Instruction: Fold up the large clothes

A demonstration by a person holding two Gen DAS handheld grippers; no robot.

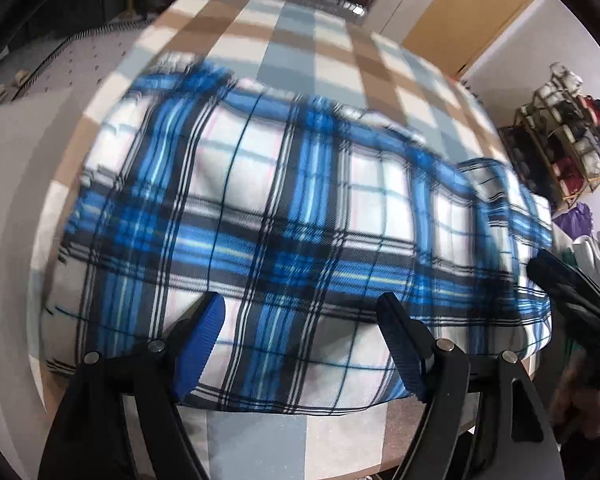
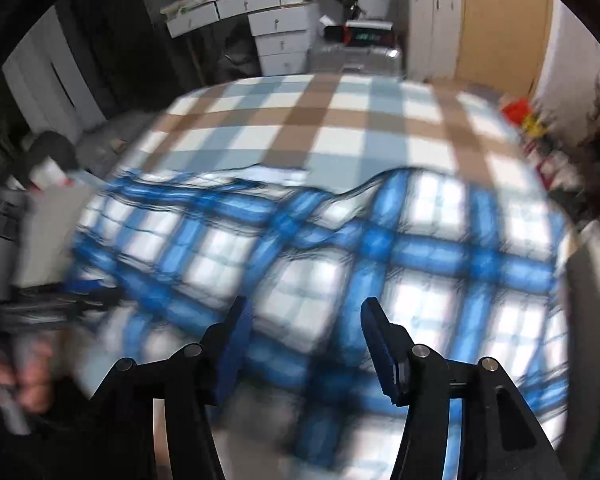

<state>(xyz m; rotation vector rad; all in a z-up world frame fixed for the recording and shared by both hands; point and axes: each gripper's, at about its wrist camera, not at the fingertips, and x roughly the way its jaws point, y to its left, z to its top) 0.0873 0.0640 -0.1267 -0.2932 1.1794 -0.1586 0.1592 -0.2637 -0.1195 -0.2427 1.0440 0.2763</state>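
A: How did the left gripper (image 1: 302,314) stand?

B: Its jaws were wide apart, nothing between the blue pads (image 1: 202,350). It pointed steeply down at the blue plaid garment (image 1: 284,216), near that garment's closest hem.

A: And the right gripper (image 2: 306,322)?

B: Also parted, with nothing pinched, though its view was badly blurred. It hung over the same blue plaid garment (image 2: 340,264).

A: Where did the garment lie?

B: Spread across the near part of the checked bed cover (image 1: 296,40), a rumpled edge running along its far side. Beyond the garment the tan and pale-blue checks lay bare.

A: Anything farther out?

B: Past the garment's far side stood white drawers (image 2: 278,36); off its right end, a wire rack (image 1: 568,148).
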